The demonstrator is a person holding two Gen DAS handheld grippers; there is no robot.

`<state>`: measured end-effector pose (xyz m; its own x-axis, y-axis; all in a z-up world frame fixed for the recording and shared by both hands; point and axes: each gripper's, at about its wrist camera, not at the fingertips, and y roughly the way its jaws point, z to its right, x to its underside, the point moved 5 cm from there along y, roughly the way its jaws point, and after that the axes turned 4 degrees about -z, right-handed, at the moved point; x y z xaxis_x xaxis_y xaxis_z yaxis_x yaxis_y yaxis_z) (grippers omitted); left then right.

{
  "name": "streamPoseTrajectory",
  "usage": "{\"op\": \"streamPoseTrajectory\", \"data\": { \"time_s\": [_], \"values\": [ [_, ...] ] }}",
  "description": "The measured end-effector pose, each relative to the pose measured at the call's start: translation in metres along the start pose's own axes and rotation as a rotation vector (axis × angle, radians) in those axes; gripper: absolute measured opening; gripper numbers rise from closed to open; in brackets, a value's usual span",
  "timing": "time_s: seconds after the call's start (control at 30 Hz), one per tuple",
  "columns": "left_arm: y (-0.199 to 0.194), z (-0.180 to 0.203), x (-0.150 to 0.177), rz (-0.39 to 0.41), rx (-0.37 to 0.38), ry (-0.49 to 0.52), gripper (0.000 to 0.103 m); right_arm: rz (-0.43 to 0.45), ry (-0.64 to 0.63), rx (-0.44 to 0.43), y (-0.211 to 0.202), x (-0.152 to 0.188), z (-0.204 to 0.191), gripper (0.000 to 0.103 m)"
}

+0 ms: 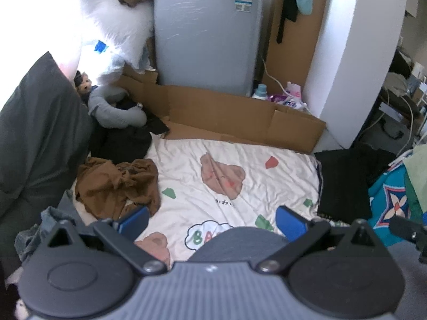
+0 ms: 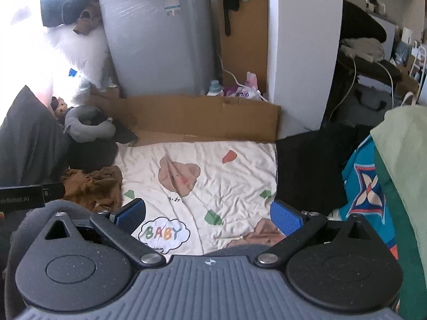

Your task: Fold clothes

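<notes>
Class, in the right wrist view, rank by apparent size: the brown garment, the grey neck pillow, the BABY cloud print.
1. brown garment
2. grey neck pillow and BABY cloud print look alike; the print lies nearer the camera, so unranked.

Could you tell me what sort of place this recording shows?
Most likely a lived-in bedroom or laundry corner at home: a cartoon-print sheet spread as a work surface, a crumpled brown garment on it, and a grey washing machine behind, with detergent bottles beside it.
</notes>
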<state>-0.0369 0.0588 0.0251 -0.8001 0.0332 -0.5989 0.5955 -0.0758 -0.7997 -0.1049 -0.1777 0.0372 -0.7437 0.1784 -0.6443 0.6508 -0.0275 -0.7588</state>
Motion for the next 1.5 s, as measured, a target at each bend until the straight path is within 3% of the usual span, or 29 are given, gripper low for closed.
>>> {"op": "streamPoseTrajectory", "data": {
  "time_s": [0.1,0.3,0.43,0.83,1.5],
  "values": [
    [0.003,0.002,0.0,-0.004,0.004,-0.01,0.102,0.018,-0.042,0.017,-0.001,-0.002,0.0,0.102],
    [0.013,0.016,-0.001,-0.009,0.009,-0.006,0.102,-0.016,-0.002,0.008,0.013,-0.001,0.012,0.102],
    [0.02,0.024,0.001,-0.022,-0.039,0.02,0.102,-0.026,-0.003,0.025,0.022,0.002,0.015,0.102],
    [0.025,0.03,0.001,-0.036,-0.082,0.075,0.102,-0.076,-0.038,0.039,0.032,0.008,0.01,0.102],
    [0.029,0.028,-0.001,-0.065,-0.047,0.087,0.101,-0.069,-0.058,0.061,0.031,0.006,0.012,0.102]
  ]
}}
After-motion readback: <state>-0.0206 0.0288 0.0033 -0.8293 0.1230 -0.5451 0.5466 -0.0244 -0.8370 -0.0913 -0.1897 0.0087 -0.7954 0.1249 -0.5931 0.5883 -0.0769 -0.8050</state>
